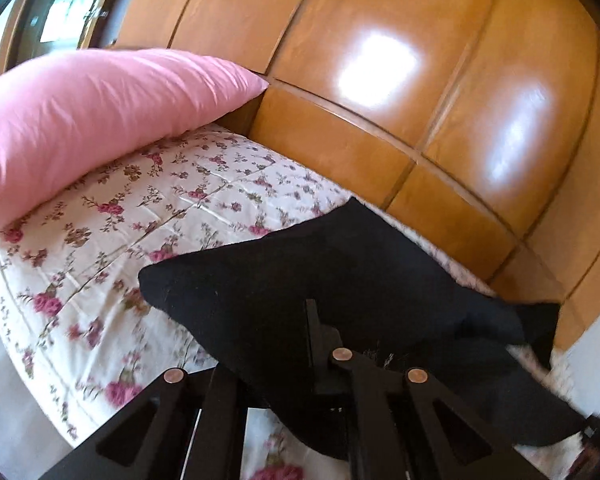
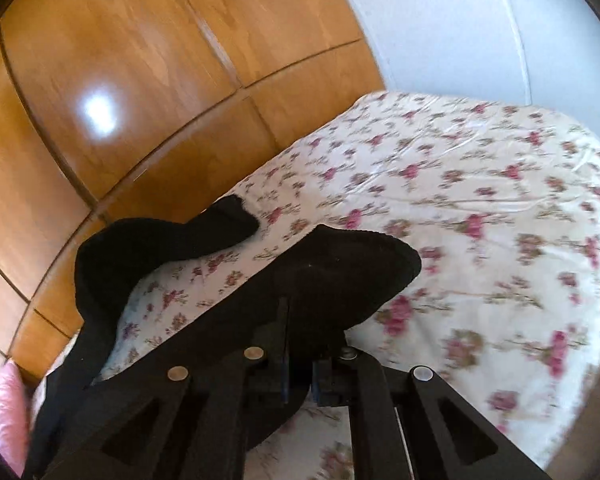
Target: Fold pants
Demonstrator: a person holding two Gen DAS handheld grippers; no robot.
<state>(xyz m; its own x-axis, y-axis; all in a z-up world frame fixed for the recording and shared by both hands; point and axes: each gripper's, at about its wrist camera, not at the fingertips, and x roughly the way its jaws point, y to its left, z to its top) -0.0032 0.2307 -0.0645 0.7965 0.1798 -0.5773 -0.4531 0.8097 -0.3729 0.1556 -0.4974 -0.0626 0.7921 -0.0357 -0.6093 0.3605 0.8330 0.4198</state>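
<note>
The black pants [image 1: 320,264] hang lifted above the floral bed sheet [image 1: 120,232]. My left gripper [image 1: 316,332] is shut on one end of the pants, and the cloth drapes over its fingers. In the right wrist view, my right gripper [image 2: 296,328] is shut on the other end of the pants [image 2: 340,264]. The cloth runs from it in a band to the left, and a loose part [image 2: 160,240] curls up over the sheet [image 2: 480,220] near the wardrobe. The fingertips of both grippers are hidden by the black cloth.
A pink pillow [image 1: 92,120] lies on the bed at the left and shows at the lower left edge of the right wrist view [image 2: 8,420]. A glossy wooden wardrobe [image 1: 380,80] stands close along the far side of the bed. A white wall [image 2: 440,20] is at the bed's end.
</note>
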